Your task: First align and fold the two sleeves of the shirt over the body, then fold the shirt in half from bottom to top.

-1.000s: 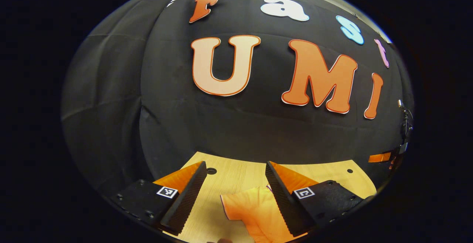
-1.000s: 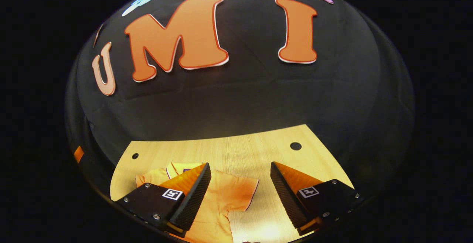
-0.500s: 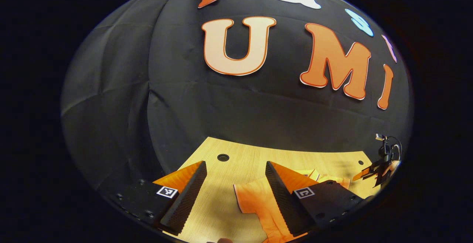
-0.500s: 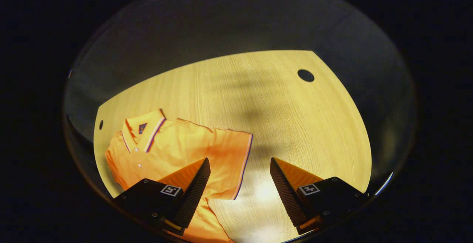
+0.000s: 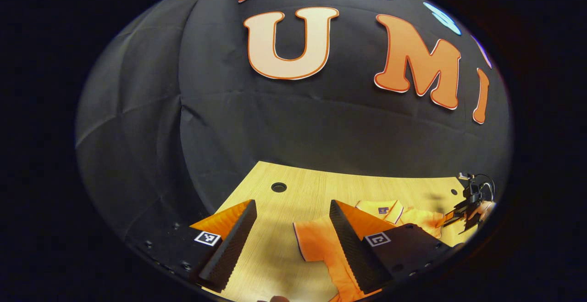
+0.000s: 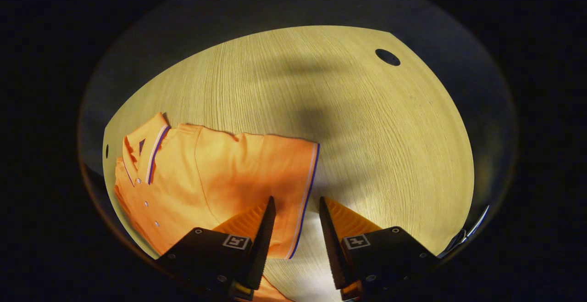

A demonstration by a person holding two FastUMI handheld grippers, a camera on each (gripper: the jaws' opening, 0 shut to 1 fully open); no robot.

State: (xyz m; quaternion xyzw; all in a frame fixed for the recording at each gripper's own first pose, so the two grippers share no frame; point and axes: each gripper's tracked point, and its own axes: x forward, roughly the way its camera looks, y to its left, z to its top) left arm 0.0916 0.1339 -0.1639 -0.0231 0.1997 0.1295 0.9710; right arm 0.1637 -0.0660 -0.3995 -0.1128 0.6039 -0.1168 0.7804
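An orange polo shirt (image 6: 206, 173) is laid flat on the light wooden table (image 6: 367, 132), collar toward 9 o'clock in the right gripper view, buttons visible along the placket. One short sleeve (image 6: 289, 178) with a striped cuff is spread out toward 3 o'clock from the body.

The right gripper (image 6: 297, 228) is seen at 6 o'clock of its own view, pointed down at the table. Its jaws are narrowed to a slim gap, with the sleeve cuff edge lined up in that gap. One finger is over the sleeve fabric, the other over bare wood. Whether the cloth is pinched cannot be told; no pressing contact is visible. A dark shadow is cast on the table at 12 o'clock of the gripper. A round hole (image 6: 387, 57) is seen in the tabletop at 1 o'clock.

In the left gripper view, the left gripper (image 5: 293, 240) is held with jaws wide apart, nothing between them but wood and the other sleeve (image 5: 316, 244), which lies just beside the finger at 5 o'clock. The shirt collar (image 5: 380, 208) is seen at 4 o'clock, and the far-off right gripper (image 5: 472, 201) at 3 o'clock near the table edge. A table hole (image 5: 278, 187) is seen at 12 o'clock of the fingers.
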